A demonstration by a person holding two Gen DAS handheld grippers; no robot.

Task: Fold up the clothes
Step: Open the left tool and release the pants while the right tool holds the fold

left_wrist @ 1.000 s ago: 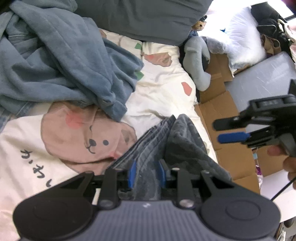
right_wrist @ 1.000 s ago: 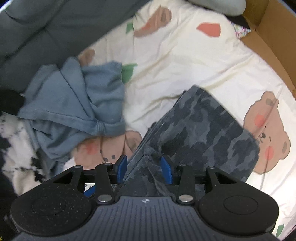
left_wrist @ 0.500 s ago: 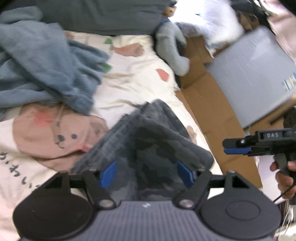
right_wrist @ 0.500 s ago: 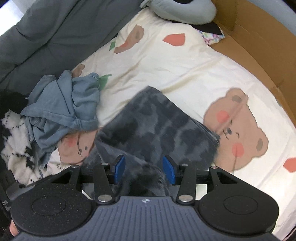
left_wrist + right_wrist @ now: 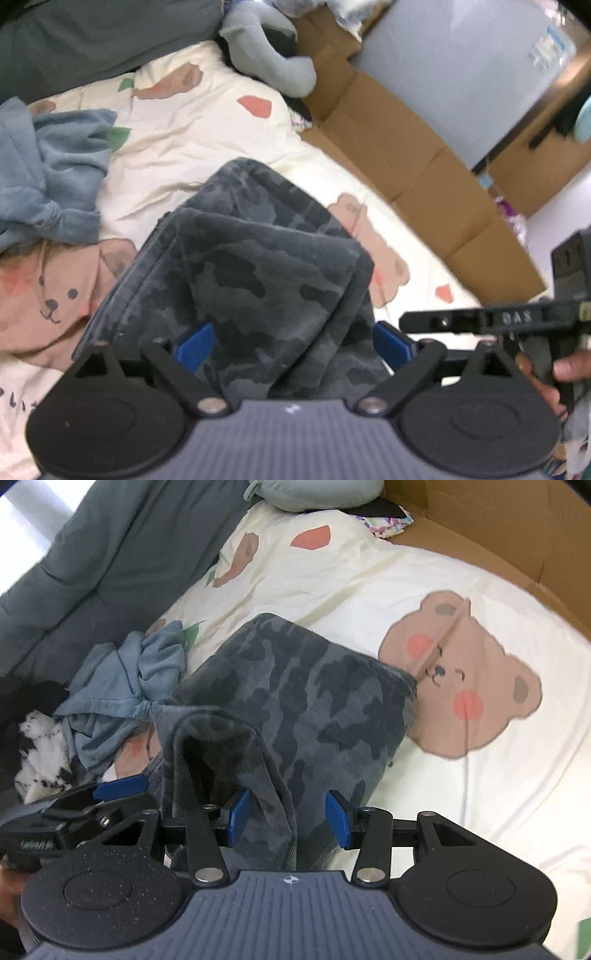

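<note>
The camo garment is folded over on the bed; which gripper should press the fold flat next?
Probably the left gripper: its fingers are opening wide, with the camo garment loose between them. The right gripper has a raised fold between its fingers; whether they pinch it is unclear.

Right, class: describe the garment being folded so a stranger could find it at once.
Start at the cream bedsheet printed with brown bears. In its middle, beside a crumpled blue-grey garment, lies the folded camouflage garment. Its dark grey blotched pattern sets it apart; the neighbour is plain.
</note>
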